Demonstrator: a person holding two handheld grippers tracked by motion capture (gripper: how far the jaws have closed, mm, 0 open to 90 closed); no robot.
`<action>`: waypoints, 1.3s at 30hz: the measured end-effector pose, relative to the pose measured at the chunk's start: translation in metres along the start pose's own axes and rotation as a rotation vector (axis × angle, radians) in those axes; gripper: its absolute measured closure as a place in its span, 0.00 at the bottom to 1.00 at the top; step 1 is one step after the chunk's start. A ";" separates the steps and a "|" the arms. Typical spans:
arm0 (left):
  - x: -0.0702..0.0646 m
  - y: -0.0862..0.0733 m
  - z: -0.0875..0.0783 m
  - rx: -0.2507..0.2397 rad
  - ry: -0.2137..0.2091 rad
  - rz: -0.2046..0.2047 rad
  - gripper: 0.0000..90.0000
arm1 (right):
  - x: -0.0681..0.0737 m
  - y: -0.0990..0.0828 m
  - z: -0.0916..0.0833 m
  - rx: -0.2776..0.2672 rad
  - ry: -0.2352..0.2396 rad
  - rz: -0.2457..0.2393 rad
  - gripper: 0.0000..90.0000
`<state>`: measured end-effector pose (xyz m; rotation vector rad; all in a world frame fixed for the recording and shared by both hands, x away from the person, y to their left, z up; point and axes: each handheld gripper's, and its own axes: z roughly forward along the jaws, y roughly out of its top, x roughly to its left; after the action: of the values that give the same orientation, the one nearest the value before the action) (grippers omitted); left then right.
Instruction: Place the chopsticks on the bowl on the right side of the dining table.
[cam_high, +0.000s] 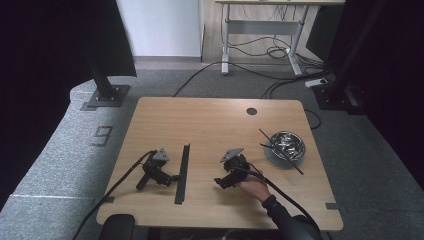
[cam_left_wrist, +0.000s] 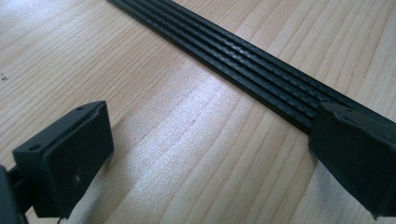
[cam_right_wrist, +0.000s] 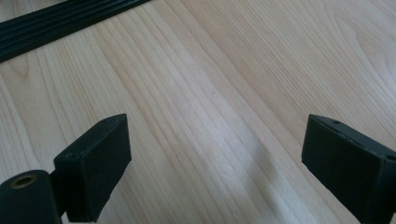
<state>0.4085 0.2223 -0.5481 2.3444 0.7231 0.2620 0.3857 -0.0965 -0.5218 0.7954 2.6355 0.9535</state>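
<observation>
Two claws gape empty: left claw (cam_high: 175, 178) beside the ribbed black strip (cam_high: 182, 172), right claw (cam_high: 218, 182) apart.

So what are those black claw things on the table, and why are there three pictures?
They are two hand-held grabbers. The high view looks down on a wooden table. The left gripper lies there beside a long black ribbed strip. A person's hand rests on the right gripper. The other two pictures come from little cameras riding on each grabber, looking past its black fingers, which are spread apart in both and hold nothing. Over to the right sits a shiny metal bowl on a grey plate, with black chopsticks lying across it.
</observation>
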 end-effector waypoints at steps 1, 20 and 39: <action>0.000 0.000 0.000 0.000 0.000 0.000 0.00 | 0.002 0.002 0.002 0.004 -0.001 -0.003 0.09; 0.000 0.000 0.000 0.001 -0.001 0.002 0.00 | 0.024 0.041 0.033 0.028 0.020 -0.056 0.09; 0.000 0.000 0.000 0.001 -0.001 0.001 0.00 | 0.043 0.075 0.059 -0.009 0.010 -0.051 0.09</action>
<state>0.4086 0.2224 -0.5480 2.3455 0.7219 0.2608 0.4040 0.0064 -0.5199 0.7202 2.6443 0.9580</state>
